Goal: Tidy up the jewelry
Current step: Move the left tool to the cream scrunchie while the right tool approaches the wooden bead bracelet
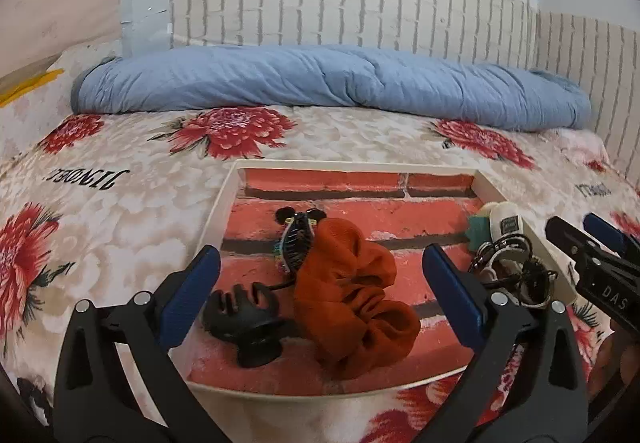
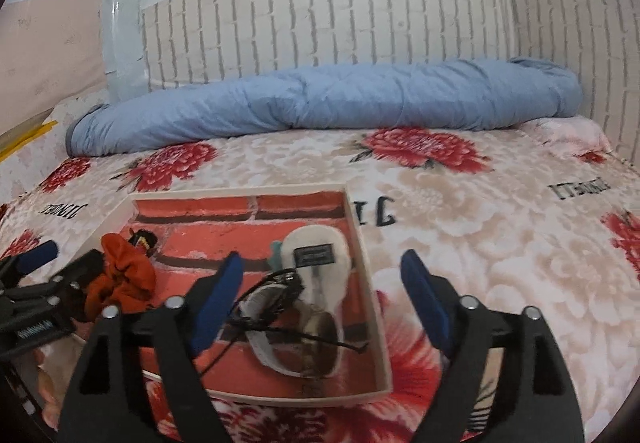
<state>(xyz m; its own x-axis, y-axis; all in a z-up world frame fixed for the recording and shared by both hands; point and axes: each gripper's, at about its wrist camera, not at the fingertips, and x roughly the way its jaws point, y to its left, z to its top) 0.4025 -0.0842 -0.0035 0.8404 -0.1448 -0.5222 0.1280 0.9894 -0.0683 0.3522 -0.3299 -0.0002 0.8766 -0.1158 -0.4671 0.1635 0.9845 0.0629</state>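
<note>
Meanwhile, both hand-held grippers wide apart, empty, orange scrunchie [image 1: 352,299] beside black claw clip [image 1: 246,323].

The right tongs [image 1: 592,239], seen at the right edge of the left wrist view, carry the white letters "DAS" on their black body. The floral bedspread [image 1: 340,139] bears black printed lettering in several spots, left and right of the tray, but it stands upside down and cannot be read with certainty. The small dark label on the white pouch [image 2: 316,255] is too blurred to read.
</note>
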